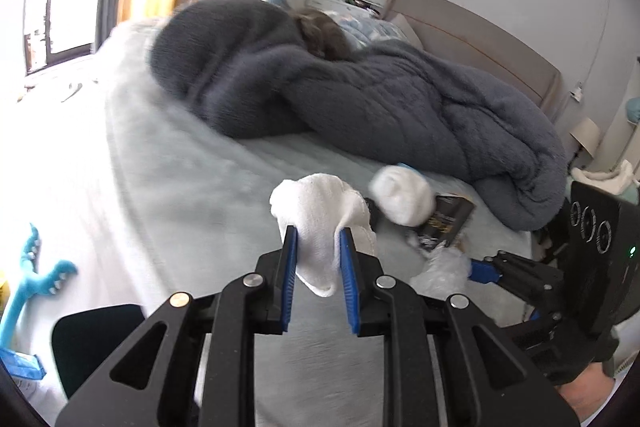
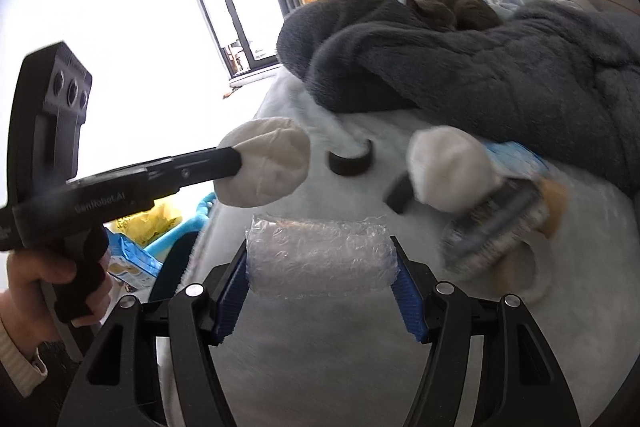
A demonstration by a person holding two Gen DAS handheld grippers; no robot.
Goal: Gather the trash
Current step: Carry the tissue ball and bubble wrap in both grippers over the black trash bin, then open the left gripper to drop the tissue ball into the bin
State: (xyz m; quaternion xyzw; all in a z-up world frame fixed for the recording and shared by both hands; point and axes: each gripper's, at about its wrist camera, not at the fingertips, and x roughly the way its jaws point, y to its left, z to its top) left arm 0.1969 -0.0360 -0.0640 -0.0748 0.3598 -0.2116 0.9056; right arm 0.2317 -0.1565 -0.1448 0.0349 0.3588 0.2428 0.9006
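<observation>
My left gripper [image 1: 318, 235] is shut on a crumpled white tissue [image 1: 320, 215] and holds it above the pale bed; it also shows in the right wrist view [image 2: 264, 167]. My right gripper [image 2: 320, 247] is shut on a wad of clear bubble wrap [image 2: 320, 255], seen in the left wrist view [image 1: 440, 267] too. On the bed lie another white wad [image 2: 448, 171], a dark printed packet [image 2: 500, 223], a roll of tape [image 2: 528, 267] and a small black ring [image 2: 352, 163].
A big dark grey fleece blanket [image 1: 360, 95] covers the far side of the bed, with a cat [image 2: 452, 9] lying on it. A blue plush toy [image 1: 36, 279] and a blue box [image 2: 128, 259] lie at the left. A window is beyond.
</observation>
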